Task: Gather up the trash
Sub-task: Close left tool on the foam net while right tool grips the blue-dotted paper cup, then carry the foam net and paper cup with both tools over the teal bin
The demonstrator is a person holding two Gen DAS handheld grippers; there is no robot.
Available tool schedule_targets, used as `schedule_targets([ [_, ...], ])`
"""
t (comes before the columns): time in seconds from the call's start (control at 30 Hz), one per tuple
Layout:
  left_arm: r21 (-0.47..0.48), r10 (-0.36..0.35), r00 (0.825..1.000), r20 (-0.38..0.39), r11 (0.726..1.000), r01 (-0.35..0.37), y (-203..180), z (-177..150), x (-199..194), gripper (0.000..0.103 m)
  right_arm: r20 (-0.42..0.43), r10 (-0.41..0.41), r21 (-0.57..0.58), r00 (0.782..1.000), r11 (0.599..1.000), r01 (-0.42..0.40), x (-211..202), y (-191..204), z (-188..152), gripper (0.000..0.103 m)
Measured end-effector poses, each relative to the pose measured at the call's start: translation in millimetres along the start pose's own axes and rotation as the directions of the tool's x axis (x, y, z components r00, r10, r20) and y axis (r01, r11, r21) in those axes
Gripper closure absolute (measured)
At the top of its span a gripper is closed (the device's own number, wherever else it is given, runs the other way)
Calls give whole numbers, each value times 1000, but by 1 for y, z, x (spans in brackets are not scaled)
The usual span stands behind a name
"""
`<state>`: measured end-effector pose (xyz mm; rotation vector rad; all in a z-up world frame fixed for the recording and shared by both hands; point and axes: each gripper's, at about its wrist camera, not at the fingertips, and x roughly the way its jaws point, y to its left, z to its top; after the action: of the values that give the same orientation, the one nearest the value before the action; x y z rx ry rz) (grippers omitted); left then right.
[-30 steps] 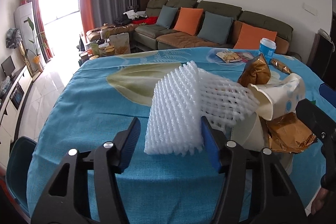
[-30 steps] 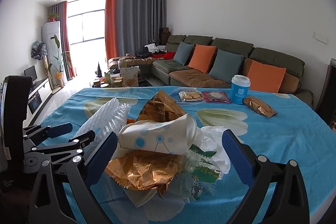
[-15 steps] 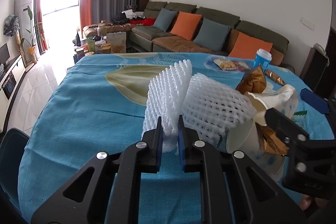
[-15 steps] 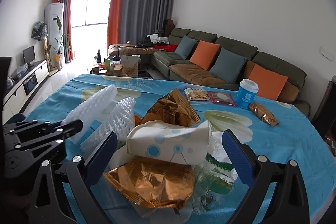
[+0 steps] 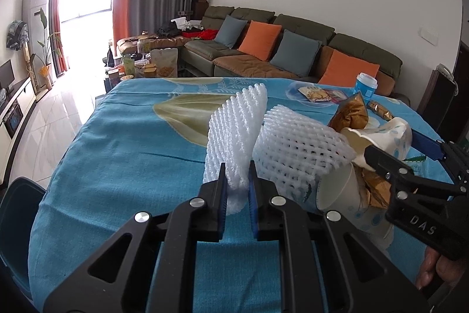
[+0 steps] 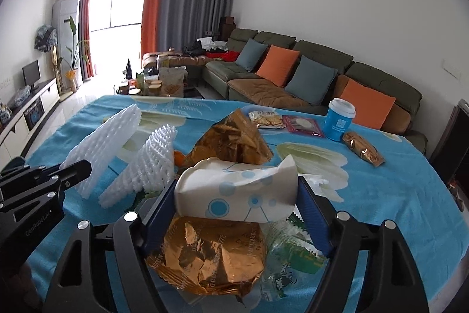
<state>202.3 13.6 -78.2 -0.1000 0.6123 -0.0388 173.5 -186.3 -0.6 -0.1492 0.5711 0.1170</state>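
Observation:
My left gripper (image 5: 236,166) is shut on the lower edge of a white foam fruit net (image 5: 234,122), which stands up from the blue tablecloth (image 5: 132,154). A second foam net (image 5: 299,148) lies against it on the right. My right gripper (image 6: 236,187) is closing around a crushed paper cup (image 6: 228,204) with blue circles, and both blue pads touch the cup's sides. Under the cup lies a crumpled gold wrapper (image 6: 211,257), with clear green-printed plastic (image 6: 293,242) beside it. Another gold wrapper (image 6: 234,140) sticks up behind the cup.
At the far right of the table stand a blue lidded cup (image 6: 338,119), two snack packets (image 6: 266,119) and a small gold packet (image 6: 363,151). A dark chair (image 5: 14,210) sits at the table's left edge. A sofa (image 6: 322,69) lies beyond.
My left gripper's jaws closed onto the foam net and stayed there. The right gripper's jaws came inward from wide open until they met the crushed cup.

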Motion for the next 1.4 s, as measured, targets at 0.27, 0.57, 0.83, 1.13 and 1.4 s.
schedule_targets([
  [0.27, 2, 0, 998, 61, 1000, 0, 1, 3, -27, 90, 96, 23, 20, 995, 999, -25, -29, -5, 8, 27],
  [0.57, 7, 32, 991, 131, 999, -33, 7, 0, -72, 90, 187, 100, -13, 977, 995, -99, -59, 10, 14, 27],
  [0.83, -43, 115, 975, 193, 993, -109, 32, -6, -121, 90, 249, 232, -87, 940, 972, -217, -78, 42, 29, 27],
  [1.13, -128, 263, 940, 216, 962, -240, 82, -17, -167, 90, 236, 415, -164, 879, 908, -385, -78, 85, 45, 27],
  [1.4, -210, 390, 896, 211, 914, -348, 128, -30, -210, 90, 177, 561, -239, 809, 821, -518, -77, 136, 54, 27],
])
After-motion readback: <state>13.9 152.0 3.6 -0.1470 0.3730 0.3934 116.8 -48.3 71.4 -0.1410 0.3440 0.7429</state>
